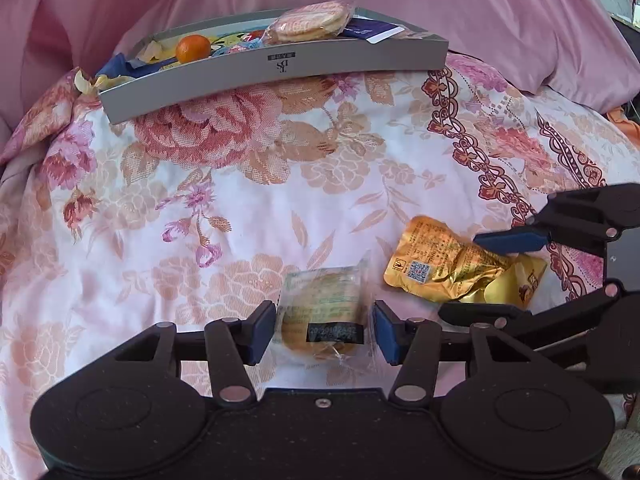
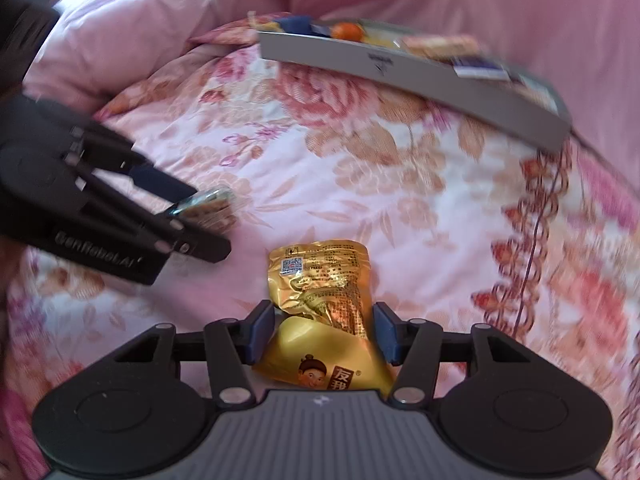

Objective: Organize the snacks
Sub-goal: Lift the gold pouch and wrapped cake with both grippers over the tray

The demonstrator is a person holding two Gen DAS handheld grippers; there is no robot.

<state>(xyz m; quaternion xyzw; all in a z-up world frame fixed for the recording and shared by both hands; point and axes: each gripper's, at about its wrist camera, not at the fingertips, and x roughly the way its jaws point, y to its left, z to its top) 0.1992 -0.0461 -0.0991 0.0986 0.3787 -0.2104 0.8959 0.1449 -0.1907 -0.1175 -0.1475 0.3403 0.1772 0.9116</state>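
A round biscuit in a clear wrapper (image 1: pixel 320 312) lies on the floral bedspread, and my left gripper (image 1: pixel 324 332) is shut on it, a blue pad against each side. In the right wrist view the same gripper (image 2: pixel 210 220) shows at the left with that wrapped biscuit (image 2: pixel 204 200) between its fingers. A crumpled gold snack packet (image 2: pixel 320 292) sits between the pads of my right gripper (image 2: pixel 324 332), which is shut on it. From the left wrist view, the gold packet (image 1: pixel 436 264) lies at the right, with the right gripper (image 1: pixel 460 276) around its near end.
A shallow grey tray (image 1: pixel 280 68) rests at the far side of the bed, holding a small orange (image 1: pixel 193 49), a pack of round biscuits (image 1: pixel 312 22) and blue packets. Pink pillows rise behind it. The tray (image 2: pixel 400 68) appears blurred in the right wrist view.
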